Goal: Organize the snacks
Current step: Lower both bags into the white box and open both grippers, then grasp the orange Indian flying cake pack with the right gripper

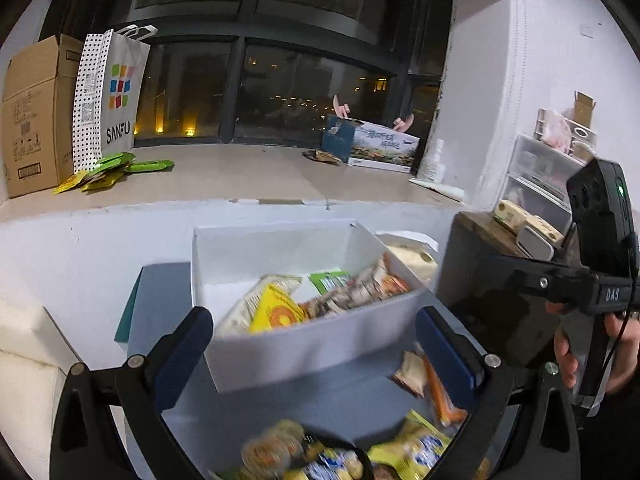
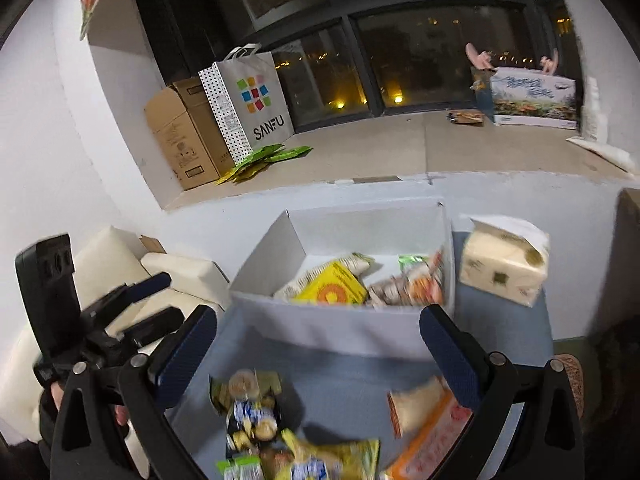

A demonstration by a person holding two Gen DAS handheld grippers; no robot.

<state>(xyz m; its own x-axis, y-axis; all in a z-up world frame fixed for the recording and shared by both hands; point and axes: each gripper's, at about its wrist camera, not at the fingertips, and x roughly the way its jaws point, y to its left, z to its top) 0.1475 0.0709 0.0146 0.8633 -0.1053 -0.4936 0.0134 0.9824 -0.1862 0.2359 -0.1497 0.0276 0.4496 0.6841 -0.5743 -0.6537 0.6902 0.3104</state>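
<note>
Snacks: a white rectangular cardboard box (image 1: 304, 344) on the grey-blue worktop (image 2: 352, 384) holds a yellow packet with an orange disc (image 1: 278, 312) among other wrappers. Nearer than the box, loose blurred yellow-and-blue packets (image 2: 320, 460) and an orange-and-white packet (image 2: 424, 432) lie on the worktop. Right of the box stands a pale wrapped tissue pack (image 2: 504, 264). Left hand-held gripper (image 1: 314, 338) and right hand-held gripper (image 2: 318, 334) both hover before the box, fingers spread, pinching nothing. Beyond the box, a windowsill (image 2: 400, 148) carries a white "SANFU" paper bag (image 2: 256, 100).
</note>
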